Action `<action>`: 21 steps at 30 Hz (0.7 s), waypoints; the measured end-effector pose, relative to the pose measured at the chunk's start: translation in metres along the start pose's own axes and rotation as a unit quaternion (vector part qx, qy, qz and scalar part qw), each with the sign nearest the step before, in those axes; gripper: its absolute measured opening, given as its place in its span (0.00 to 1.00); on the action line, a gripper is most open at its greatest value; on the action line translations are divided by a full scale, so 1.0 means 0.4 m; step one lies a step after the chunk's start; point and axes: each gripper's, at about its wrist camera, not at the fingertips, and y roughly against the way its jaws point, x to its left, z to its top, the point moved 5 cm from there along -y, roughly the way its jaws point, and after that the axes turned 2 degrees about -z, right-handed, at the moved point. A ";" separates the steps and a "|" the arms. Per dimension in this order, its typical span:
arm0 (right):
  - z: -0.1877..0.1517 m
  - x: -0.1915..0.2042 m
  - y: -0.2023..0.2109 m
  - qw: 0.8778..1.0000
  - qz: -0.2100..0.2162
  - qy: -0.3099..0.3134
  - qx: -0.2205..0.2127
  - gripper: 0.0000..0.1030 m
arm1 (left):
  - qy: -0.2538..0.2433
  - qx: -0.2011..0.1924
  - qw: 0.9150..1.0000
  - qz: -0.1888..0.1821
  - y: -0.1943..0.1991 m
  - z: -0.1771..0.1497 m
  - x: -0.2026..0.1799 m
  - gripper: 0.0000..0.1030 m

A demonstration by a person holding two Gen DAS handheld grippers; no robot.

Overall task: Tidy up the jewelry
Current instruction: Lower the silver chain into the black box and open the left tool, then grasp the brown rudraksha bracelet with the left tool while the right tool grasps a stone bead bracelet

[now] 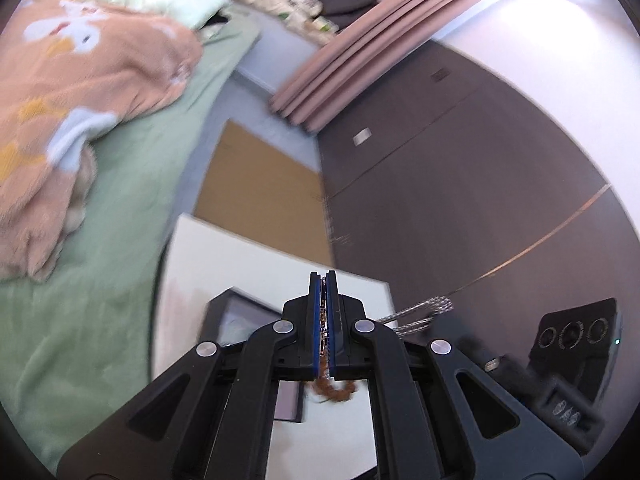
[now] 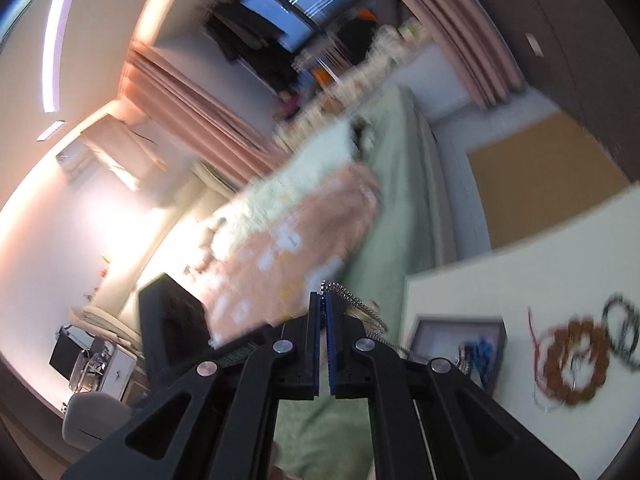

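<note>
In the left wrist view my left gripper [image 1: 324, 276] is shut, and a brown bead bracelet [image 1: 335, 391] is pinched between its blue pads and hangs out below them. A silver chain [image 1: 420, 314] stretches off to the right of that gripper. In the right wrist view my right gripper [image 2: 324, 294] is shut on the silver chain [image 2: 362, 306] at its tips; the chain trails down to the right. On the white table [image 2: 460, 288] lie another brown bead bracelet [image 2: 560, 368], a dark bead bracelet [image 2: 622, 326] and a black-framed tray [image 2: 460, 326] holding something blue.
A bed with a green sheet [image 1: 132, 184] and a peach blanket [image 1: 72, 80] stands left of the table. A brown mat [image 1: 260, 184] lies on the floor, beside a dark wardrobe [image 1: 440, 160] and pink curtains [image 1: 360, 48]. The tray [image 1: 240, 312] sits under my left gripper.
</note>
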 end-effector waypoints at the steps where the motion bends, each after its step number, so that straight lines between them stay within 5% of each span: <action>1: -0.012 -0.022 -0.020 1.000 -0.004 -0.008 0.015 0.07 | 0.002 0.007 1.000 0.011 -0.011 -0.004 0.013 0.04; 4: -0.043 -0.074 -0.059 0.998 -0.029 -0.028 0.046 0.14 | 0.003 0.030 0.999 0.033 -0.044 -0.018 0.040 0.04; 5: -0.049 -0.091 -0.062 0.997 -0.035 -0.037 0.051 0.38 | -0.001 0.038 0.999 0.038 -0.055 -0.024 0.042 0.04; 7: -0.049 -0.111 -0.046 0.998 -0.039 -0.043 0.032 0.69 | -0.008 0.049 0.998 0.043 -0.071 -0.032 0.039 0.04; 10: -0.040 -0.118 -0.002 0.999 -0.030 -0.043 0.011 0.69 | -0.019 0.062 0.996 0.054 -0.090 -0.045 0.035 0.06; 12: -0.033 -0.136 0.029 0.998 -0.040 -0.050 -0.004 0.69 | -0.025 0.062 0.996 0.061 -0.093 -0.048 0.026 0.25; 14: -0.029 -0.162 0.053 0.997 -0.052 -0.061 -0.013 0.73 | -0.036 0.039 0.996 0.067 -0.075 -0.045 0.011 0.76; 17: -0.030 -0.209 0.093 0.994 -0.079 -0.078 -0.026 0.73 | -0.074 0.006 0.994 0.076 -0.044 -0.040 -0.026 0.78; 21: -0.023 -0.269 0.156 0.988 -0.114 -0.094 -0.051 0.77 | -0.083 0.016 0.993 0.079 -0.053 -0.054 -0.041 0.78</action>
